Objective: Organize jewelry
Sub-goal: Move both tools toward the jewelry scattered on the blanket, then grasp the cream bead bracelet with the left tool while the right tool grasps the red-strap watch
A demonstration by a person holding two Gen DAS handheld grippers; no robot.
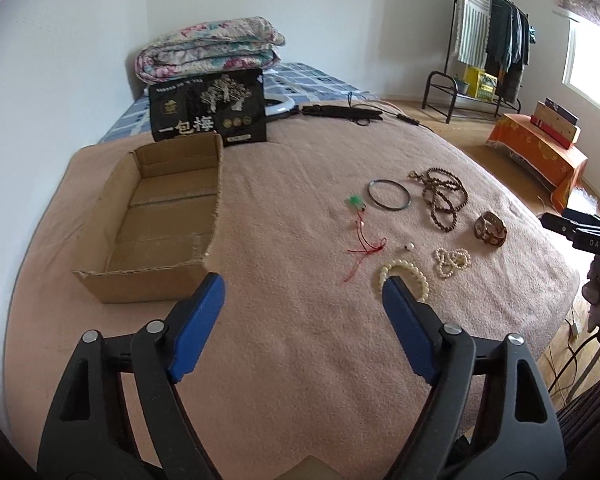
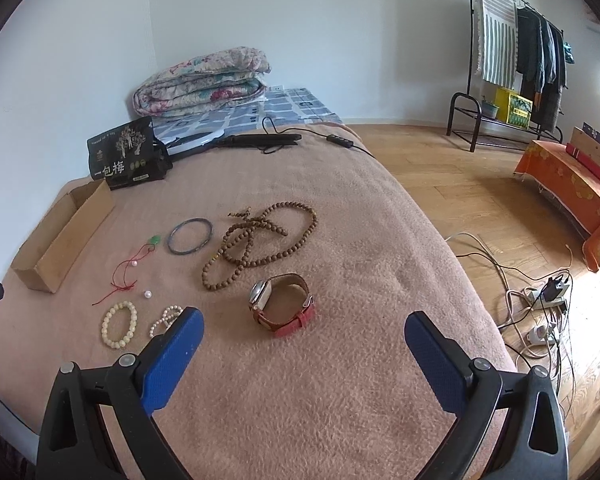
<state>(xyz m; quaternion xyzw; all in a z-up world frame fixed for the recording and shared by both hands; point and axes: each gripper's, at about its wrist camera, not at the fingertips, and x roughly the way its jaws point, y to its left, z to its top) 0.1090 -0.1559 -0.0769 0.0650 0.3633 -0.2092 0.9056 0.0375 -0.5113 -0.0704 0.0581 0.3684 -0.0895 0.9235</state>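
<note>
Jewelry lot, loose on the bed blanket point(image 2: 340, 360): watch point(image 2: 282, 304), wooden bead strand point(image 2: 256, 240), bangle point(image 2: 191, 236), cream bracelet point(image 2: 119, 324). Cardboard box point(image 1: 160, 216) stands empty alongside, presumably the receptacle. Left hand-held gripper point(image 1: 304, 292) and right hand-held gripper point(image 2: 304, 332): both spread, holding nothing.

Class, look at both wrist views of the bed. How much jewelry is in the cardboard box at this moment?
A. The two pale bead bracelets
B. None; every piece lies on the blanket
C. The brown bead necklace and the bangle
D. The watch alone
B: the cardboard box shows only its bare floor, while the watch, brown bead necklace, bangle and pale bead bracelets all lie on the blanket.
</note>
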